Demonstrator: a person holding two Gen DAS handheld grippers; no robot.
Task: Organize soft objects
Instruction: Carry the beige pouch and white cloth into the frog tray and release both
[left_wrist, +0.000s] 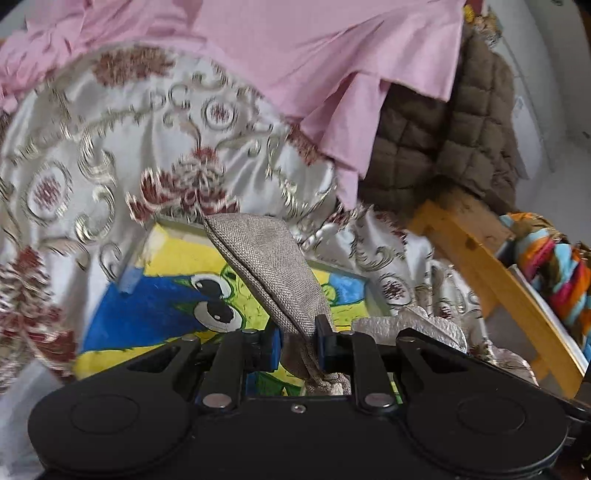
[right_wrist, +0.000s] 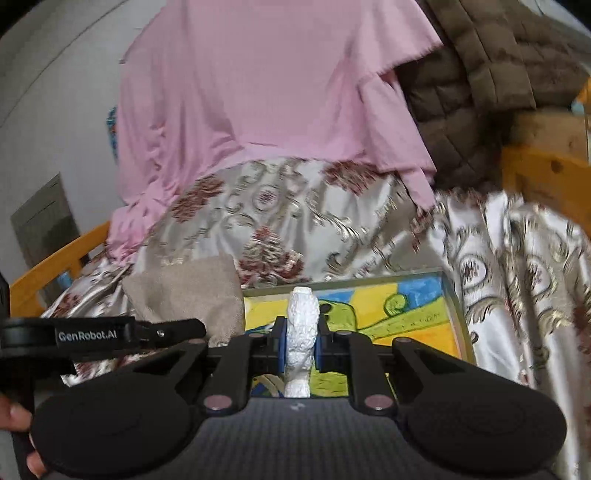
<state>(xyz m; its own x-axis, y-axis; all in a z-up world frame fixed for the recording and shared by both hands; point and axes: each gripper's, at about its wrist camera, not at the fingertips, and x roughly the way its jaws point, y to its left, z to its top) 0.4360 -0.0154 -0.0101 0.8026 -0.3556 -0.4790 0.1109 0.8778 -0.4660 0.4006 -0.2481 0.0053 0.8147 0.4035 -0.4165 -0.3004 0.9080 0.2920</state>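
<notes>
A pale satin cloth with gold scrolls and dark red flowers covers the work surface in the left wrist view, with a plain pink fabric sheet draped over its far part and a brown quilted garment hanging at the right over a yellow wooden frame. A flat painted picture in blue, yellow and green lies on the satin cloth. A bundle of multicoloured striped fabric sits at the far right behind the frame. The left gripper has its fingers narrowed onto a grey woven linen pouch, which rises out of the jaws above the picture. A crinkled white cloth shows just to the right of that gripper. In the right wrist view, the same satin cloth, pink sheet, quilted garment and wooden frame fill the background against a white wall. The right gripper clamps the crinkled white cloth between narrowed fingers, above the painted picture. The grey pouch and the left gripper's body appear at the left, and a hand shows at the lower left edge.
</notes>
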